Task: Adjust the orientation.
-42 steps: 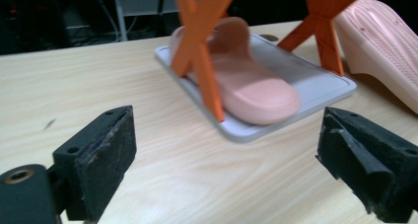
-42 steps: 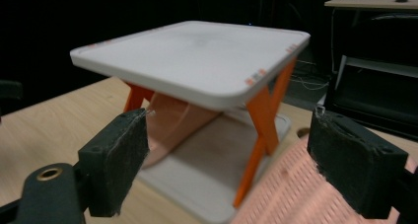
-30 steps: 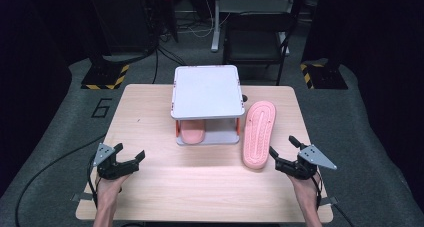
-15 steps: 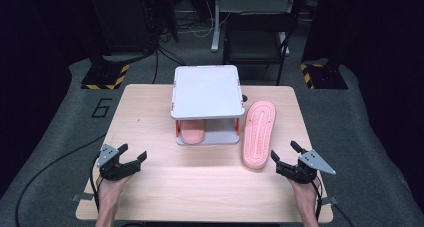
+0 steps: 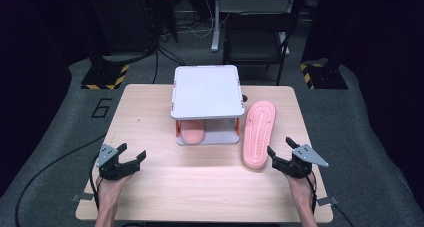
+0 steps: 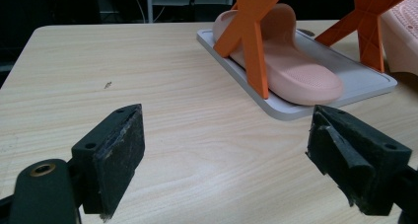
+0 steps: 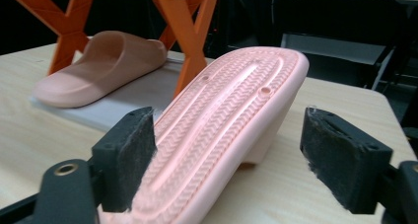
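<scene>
A rack with a white top [image 5: 206,91] and orange legs [image 6: 251,31] stands mid-table. On its grey base tray [image 6: 345,81] lies one pink slipper [image 5: 192,133] [image 6: 286,61] [image 7: 98,61], upright. A second pink slipper [image 5: 258,132] [image 7: 231,95] lies sole-up on the table to the right of the rack. My right gripper [image 5: 279,145] [image 7: 229,120] is open just behind this slipper's near end. Its jaws have just been closing a little, and the pads do not press on the slipper. My left gripper [image 5: 132,151] [image 6: 226,118] hovers open at the front left with nothing between its jaws, which have also narrowed slightly.
The wooden table [image 5: 200,187] has bare room across its front. Behind it stand a black chair [image 5: 260,42] and dark equipment. Yellow-black striped bases [image 5: 107,77] and cables sit on the grey floor.
Both pairs of jaws look a touch narrower than a second ago. The hands have hardly shifted, and the slippers and rack have not moved.
</scene>
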`<state>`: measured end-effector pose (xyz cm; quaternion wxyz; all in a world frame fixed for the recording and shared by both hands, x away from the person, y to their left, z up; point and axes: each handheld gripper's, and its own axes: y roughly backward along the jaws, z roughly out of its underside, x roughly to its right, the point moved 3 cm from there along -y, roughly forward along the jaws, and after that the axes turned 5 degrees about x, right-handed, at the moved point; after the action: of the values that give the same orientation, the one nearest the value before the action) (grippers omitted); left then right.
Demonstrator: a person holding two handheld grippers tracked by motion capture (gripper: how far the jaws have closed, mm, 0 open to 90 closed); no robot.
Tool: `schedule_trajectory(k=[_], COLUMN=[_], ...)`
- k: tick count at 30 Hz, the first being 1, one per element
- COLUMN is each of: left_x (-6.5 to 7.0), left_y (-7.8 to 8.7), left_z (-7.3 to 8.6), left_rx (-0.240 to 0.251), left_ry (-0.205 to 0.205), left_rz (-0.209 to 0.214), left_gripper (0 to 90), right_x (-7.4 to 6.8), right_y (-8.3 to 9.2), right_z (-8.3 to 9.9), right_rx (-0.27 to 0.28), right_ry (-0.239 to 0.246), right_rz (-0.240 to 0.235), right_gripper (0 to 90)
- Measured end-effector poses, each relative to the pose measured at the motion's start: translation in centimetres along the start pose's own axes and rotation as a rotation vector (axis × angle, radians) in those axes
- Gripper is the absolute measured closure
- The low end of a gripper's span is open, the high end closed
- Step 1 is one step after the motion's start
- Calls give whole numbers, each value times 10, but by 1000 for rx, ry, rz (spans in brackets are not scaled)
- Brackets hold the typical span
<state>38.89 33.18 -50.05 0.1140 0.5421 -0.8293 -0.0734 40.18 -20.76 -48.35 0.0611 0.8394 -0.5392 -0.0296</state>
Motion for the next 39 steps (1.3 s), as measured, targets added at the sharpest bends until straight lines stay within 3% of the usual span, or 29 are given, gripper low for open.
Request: schedule_trajectory(k=[4,5,6,13,15,18,22,24,32,34,39], left_x=[-1,-1,-1,5,6,6,6,6,5,6,6], left_y=[1,0,0,-2,-2,-3,-2,-2,-2,-3,-3], left_z=[0,0,0,0,0,0,0,0,1,1,1], left_rx=[-1,-1,-1,-4,-9,-12,-13,-10,-17,-18,-14], left_ry=[1,1,2,-16,-21,-23,-23,-22,-21,-20,-18], left_rz=[-3,-4,-5,7,6,9,7,7,4,5,3], left_gripper=[143,144,144,143,143,143,143,143,143,144,144], right_x=[3,1,1,0,3,11,20,26,56,62,74], right_y=[-20,-33,-33,-72,-76,-76,-68,-63,-40,-37,-31], right_z=[-7,-10,-10,-3,2,6,5,5,18,22,30], right_rx=[-30,-49,-49,-153,-190,-191,-207,-204,-210,-223,-218], right_ry=[9,21,21,172,208,157,185,177,91,97,58], right_rz=[23,27,27,93,111,123,144,160,233,236,244], right_gripper=[259,271,271,315,317,306,307,302,312,314,314])
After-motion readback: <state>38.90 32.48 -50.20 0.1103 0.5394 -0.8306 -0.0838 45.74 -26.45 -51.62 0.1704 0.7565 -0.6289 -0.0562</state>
